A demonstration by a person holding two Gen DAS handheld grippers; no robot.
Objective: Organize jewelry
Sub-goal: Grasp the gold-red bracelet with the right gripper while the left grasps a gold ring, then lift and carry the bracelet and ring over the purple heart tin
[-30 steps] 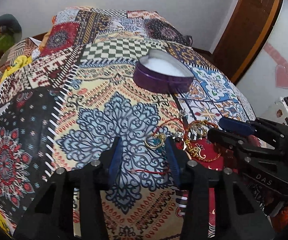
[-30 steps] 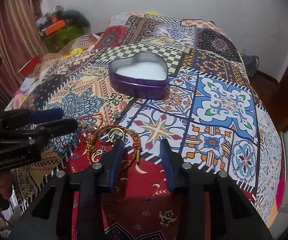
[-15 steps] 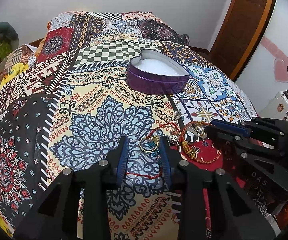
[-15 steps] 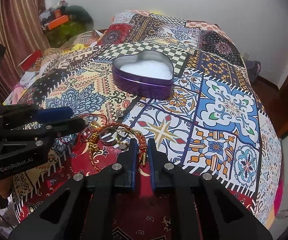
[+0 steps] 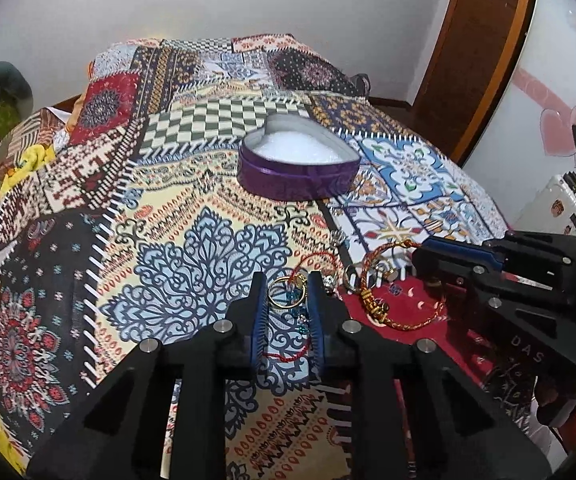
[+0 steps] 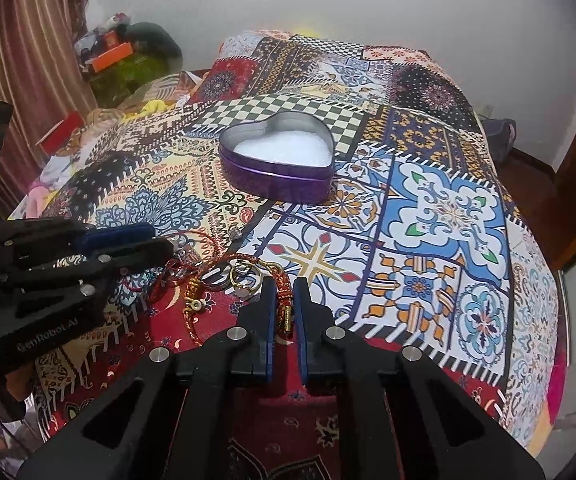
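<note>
On the patchwork bedspread a gold hoop earring with blue beads (image 5: 286,298) lies between the fingers of my left gripper (image 5: 286,280). Its jaws are closing around the hoop, with a sliver of gap still on each side. My right gripper (image 6: 284,282) is shut on the clasp end of a red-and-gold braided bracelet (image 6: 286,300), which loops away to the left (image 5: 371,304). A purple heart-shaped tin (image 5: 295,178) (image 6: 276,184) with white padding stands open farther back. Each gripper shows in the other's view: the right gripper (image 5: 419,254), the left gripper (image 6: 162,240).
Loose pieces lie between the grippers: a silver ring (image 6: 216,278), a gold ring with a stone (image 6: 244,286), a thin red thread bracelet (image 5: 315,258) and a small crystal stud (image 6: 235,233). Clutter is piled beyond the bed's left side (image 6: 128,60). A wooden door (image 5: 475,60) stands at right.
The right jaws have closed onto the braided bracelet's clasp end. The left jaws have narrowed around the gold hoop earring, and the left gripper has edged slightly forward.
</note>
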